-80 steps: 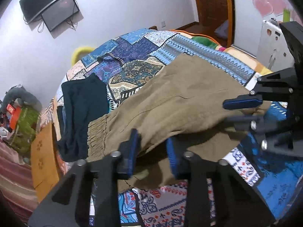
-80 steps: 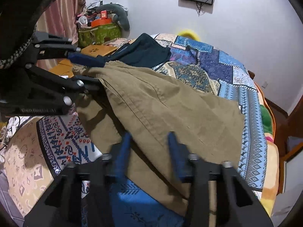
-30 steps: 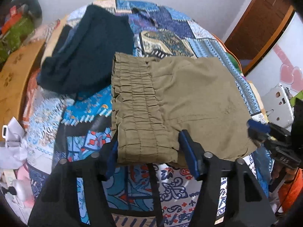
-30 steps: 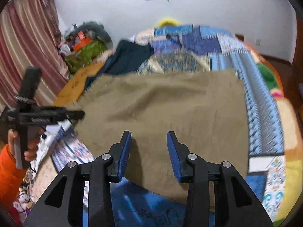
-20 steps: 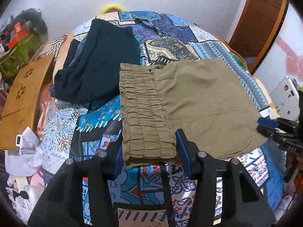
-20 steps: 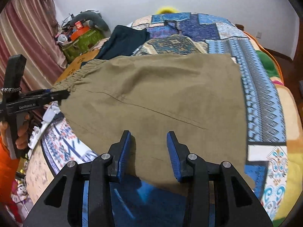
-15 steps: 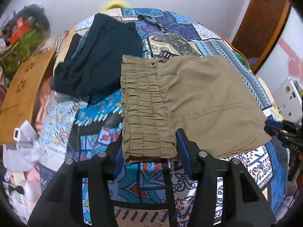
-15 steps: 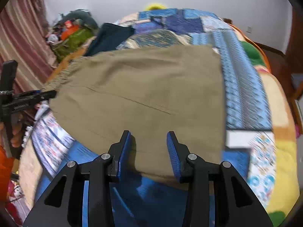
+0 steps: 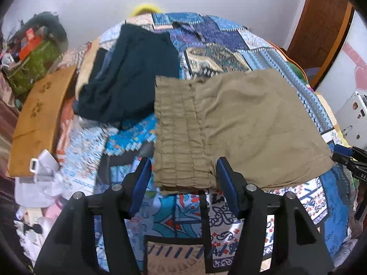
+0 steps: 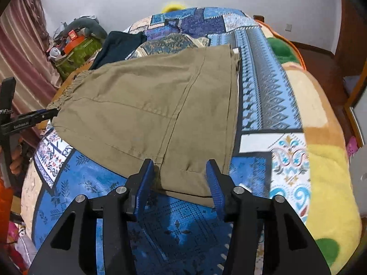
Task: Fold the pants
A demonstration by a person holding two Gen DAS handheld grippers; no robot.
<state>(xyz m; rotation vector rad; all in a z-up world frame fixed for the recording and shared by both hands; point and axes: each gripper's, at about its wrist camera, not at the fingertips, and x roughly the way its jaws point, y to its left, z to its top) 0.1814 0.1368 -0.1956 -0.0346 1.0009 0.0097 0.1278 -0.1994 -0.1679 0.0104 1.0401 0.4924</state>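
free: bedspread [image 10: 286,151] right of pants [image 10: 160,105] | obstacle: dark garment [image 9: 130,75] left

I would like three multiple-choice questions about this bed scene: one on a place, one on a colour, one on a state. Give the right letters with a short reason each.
1. Where does the dark garment lie relative to the olive pants, in the left wrist view?
A. to their left, beside the waistband
B. on top of them
C. under the right claw

2. What colour is the folded pair of pants?
A. red
B. olive-brown
C. white

3. How do the pants lie now?
A. hanging in the air
B. rolled into a ball
C. folded flat on the patchwork quilt

Answers: 1 A, the dark cloth lies left of the gathered waistband. 2 B, the fabric is olive-brown in both views. 3 C, the pants lie flat in layers on the quilt.
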